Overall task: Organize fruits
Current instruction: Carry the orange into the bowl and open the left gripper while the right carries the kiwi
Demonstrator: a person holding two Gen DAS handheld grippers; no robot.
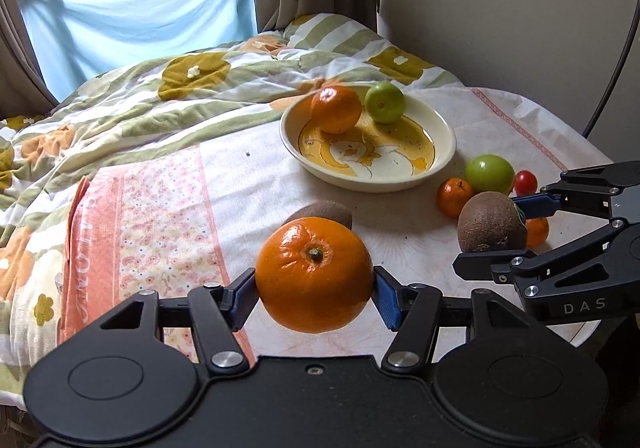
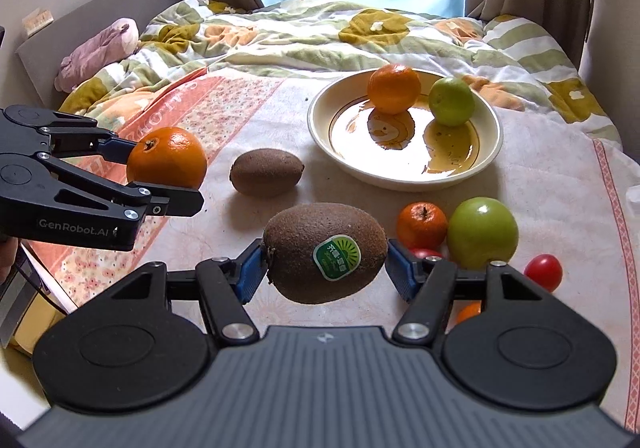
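Two fruits in plate [image 2: 404,172], loose kiwi [image 2: 267,172] before it

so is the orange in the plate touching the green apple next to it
Apart. The right wrist view shows the orange and green apple in the plate with a strip of rim and bedding visible between them.

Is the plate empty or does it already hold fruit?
Not empty: the plate holds an orange and a green apple; the rest is bare.
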